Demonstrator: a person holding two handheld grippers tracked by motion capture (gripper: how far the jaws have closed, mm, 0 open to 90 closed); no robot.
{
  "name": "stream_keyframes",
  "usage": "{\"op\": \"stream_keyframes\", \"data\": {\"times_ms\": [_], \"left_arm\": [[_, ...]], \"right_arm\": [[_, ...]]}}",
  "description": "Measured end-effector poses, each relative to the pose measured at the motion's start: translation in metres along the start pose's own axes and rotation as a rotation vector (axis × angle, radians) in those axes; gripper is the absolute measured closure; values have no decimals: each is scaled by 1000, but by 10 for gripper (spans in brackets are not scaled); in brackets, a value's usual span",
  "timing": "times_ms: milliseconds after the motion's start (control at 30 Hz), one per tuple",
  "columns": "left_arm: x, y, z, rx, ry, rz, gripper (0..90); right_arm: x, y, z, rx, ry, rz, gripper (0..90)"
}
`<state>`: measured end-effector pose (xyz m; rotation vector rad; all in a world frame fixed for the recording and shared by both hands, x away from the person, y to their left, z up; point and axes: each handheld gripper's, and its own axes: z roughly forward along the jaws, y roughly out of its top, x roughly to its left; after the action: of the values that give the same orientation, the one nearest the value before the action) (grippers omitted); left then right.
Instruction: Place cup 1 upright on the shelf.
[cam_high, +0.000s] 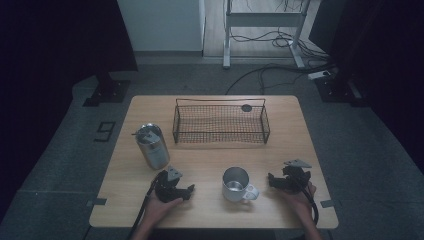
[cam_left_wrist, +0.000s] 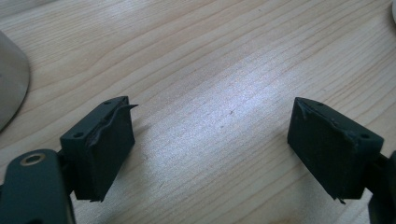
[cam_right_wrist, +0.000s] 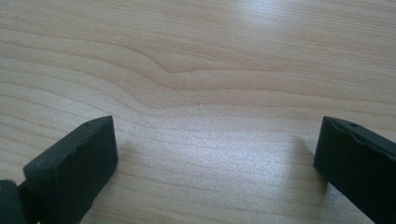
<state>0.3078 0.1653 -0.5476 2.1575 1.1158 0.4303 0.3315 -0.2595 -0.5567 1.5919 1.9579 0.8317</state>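
Mug stands between both resting grippers, left gripper at nine o'clock, right gripper at three, jaws spread empty, ready to approach.

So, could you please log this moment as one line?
left tongs open, empty | right tongs open, empty | mug between them | canister upright | basket behind

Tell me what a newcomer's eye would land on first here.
Probably the black wire basket at the back middle of the wooden table. Next, the steel canister at front left and the metal mug standing between the open left hand-held gripper and right hand-held gripper.
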Motion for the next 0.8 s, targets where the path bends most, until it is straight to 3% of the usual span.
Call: {"op": "stream_keyframes", "data": {"times_ms": [667,800], "left_arm": [[0,1,1,8,7,-4,116],[-4,3,3,11,26,-21,97]], "right_arm": [[-3,-3,-4,-4,-14,16,5],[-3,-3,-3,2,-24,24,0]]}}
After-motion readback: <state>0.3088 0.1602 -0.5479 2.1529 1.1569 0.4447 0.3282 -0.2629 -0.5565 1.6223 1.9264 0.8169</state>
